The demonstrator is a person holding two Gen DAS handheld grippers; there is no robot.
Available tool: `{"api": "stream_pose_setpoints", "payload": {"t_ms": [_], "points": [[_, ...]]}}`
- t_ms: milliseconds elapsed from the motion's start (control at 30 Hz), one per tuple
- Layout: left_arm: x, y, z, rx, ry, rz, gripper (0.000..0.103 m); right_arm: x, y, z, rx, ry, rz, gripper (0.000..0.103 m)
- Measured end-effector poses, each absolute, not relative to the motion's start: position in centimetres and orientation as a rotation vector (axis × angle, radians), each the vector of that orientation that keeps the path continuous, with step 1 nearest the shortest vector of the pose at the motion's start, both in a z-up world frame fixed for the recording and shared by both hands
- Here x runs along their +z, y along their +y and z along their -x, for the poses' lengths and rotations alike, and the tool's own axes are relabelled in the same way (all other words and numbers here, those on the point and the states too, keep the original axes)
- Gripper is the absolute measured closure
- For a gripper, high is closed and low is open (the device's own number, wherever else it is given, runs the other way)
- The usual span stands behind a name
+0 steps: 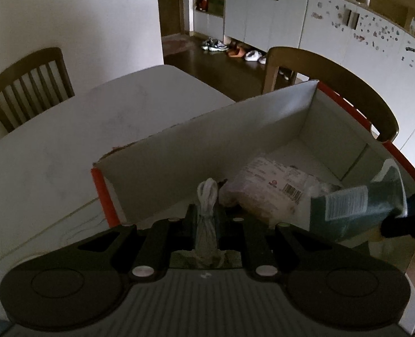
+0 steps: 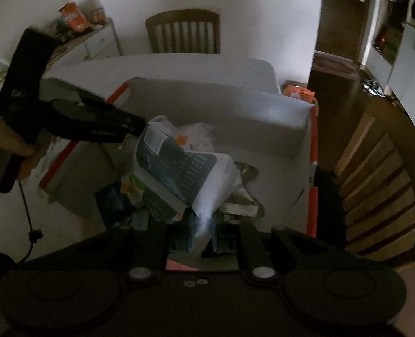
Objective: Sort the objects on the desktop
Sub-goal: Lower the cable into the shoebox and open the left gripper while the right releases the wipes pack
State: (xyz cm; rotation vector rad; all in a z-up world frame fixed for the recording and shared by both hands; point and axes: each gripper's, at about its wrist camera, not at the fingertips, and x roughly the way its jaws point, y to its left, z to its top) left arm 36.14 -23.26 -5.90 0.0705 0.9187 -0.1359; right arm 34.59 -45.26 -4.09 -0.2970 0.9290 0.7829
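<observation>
A white cardboard box with orange edges (image 1: 263, 118) stands on the white table (image 1: 67, 140); it also shows in the right wrist view (image 2: 263, 112). My left gripper (image 1: 206, 213) is shut on a coiled white cable (image 1: 207, 196), held over the box's near wall. My right gripper (image 2: 201, 233) is shut on a teal-and-white packet (image 2: 179, 174) and holds it over the box; the packet also shows in the left wrist view (image 1: 356, 207). A clear bag with a barcode label (image 1: 269, 188) lies inside the box.
Wooden chairs stand at the far side (image 2: 183, 32) and beside the box (image 2: 376, 185). An orange packet (image 2: 298, 92) lies behind the box. The left gripper's body (image 2: 75, 112) hangs over the box's left wall. Cabinets and shoes (image 1: 229, 49) are beyond.
</observation>
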Motion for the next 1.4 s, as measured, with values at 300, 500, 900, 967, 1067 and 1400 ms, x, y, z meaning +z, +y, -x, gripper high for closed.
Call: {"api": "stream_pose_setpoints", "payload": {"t_ms": [300,500,900,967,1067,1400], "points": [[-6.7,-24.1,-36.6,-0.140,0.960,-0.099,0.091,-4.8,-45.2,-34.8,0.775,0.946,0.318,0.085],[-6.5,-23.8,-36.4,-0.148,0.955,-0.076,0.091,-4.8,-45.4,-34.8,0.763,0.932,0.329,0.060],[-5.9,-23.5,-35.3,-0.178,0.961,-0.031,0.091,-3.5,-45.6,-34.1,0.760,0.891,0.313,0.039],[-5.7,-23.4,-34.8,-0.191,0.964,-0.018,0.091,-3.4,-45.5,-33.9,0.761,0.888,0.308,0.038],[-5.4,-23.2,-34.1,-0.191,0.965,-0.008,0.091,-3.1,-45.4,-33.6,0.761,0.883,0.297,0.035],[-4.5,-22.8,-32.0,-0.205,0.969,0.043,0.090,-2.4,-45.3,-32.6,0.763,0.861,0.250,0.033]]}}
